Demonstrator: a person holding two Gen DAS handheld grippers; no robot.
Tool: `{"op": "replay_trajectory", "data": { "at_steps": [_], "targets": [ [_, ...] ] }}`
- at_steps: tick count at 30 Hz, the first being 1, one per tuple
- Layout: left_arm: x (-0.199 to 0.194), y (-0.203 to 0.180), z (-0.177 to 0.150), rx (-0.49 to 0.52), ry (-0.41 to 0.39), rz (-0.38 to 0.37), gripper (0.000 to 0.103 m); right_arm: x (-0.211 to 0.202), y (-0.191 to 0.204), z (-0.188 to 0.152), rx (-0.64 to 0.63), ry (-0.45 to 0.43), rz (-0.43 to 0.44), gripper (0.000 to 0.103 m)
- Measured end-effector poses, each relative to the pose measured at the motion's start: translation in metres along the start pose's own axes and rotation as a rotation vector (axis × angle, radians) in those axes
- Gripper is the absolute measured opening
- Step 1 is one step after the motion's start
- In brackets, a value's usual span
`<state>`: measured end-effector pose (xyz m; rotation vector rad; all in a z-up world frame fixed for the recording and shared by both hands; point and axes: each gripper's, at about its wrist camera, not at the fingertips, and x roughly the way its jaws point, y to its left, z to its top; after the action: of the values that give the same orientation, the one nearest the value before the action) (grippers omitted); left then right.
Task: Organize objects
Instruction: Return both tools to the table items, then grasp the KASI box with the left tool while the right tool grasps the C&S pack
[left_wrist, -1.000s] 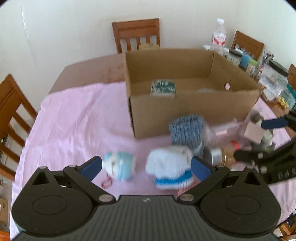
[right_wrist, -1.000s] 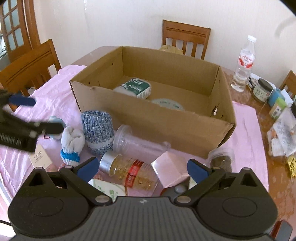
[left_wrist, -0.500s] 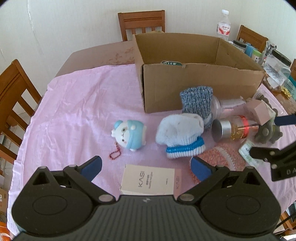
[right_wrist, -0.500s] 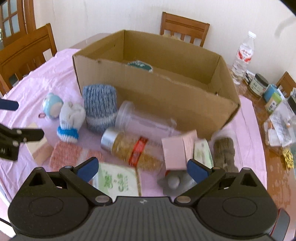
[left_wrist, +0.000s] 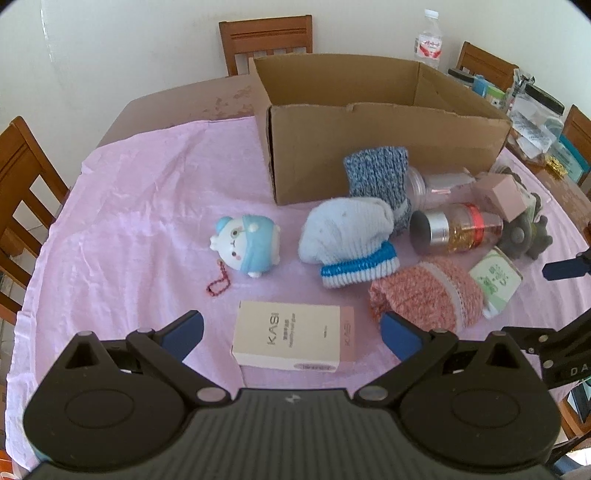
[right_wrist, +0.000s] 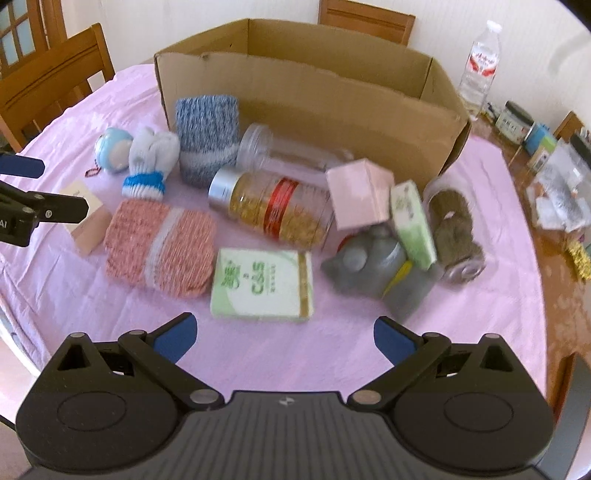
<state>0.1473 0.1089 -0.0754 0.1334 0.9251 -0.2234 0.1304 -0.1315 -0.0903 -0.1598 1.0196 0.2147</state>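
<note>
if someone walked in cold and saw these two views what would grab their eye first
Probably the big open cardboard box at the back of the pink tablecloth, with a jumble of things spread in front of it. In that jumble, the jar with the silver lid and red band lies on its side mid-pile, and the blue plush keychain sits apart to the left. Both grippers, left and right, are open and empty.

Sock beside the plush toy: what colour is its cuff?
Blue and white stripes on the sock's cuff; clearest in the left wrist view.
</note>
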Motion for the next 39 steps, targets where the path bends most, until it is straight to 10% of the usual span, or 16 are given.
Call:
{"op": "replay_trajectory", "data": {
  "at_steps": [39],
  "targets": [
    [0.038,0.006,-0.015,-0.035,0.058,0.000,0.102,0.020,-0.002,-0.009,-0.066,-0.025,0.080,0.103]
  ]
}}
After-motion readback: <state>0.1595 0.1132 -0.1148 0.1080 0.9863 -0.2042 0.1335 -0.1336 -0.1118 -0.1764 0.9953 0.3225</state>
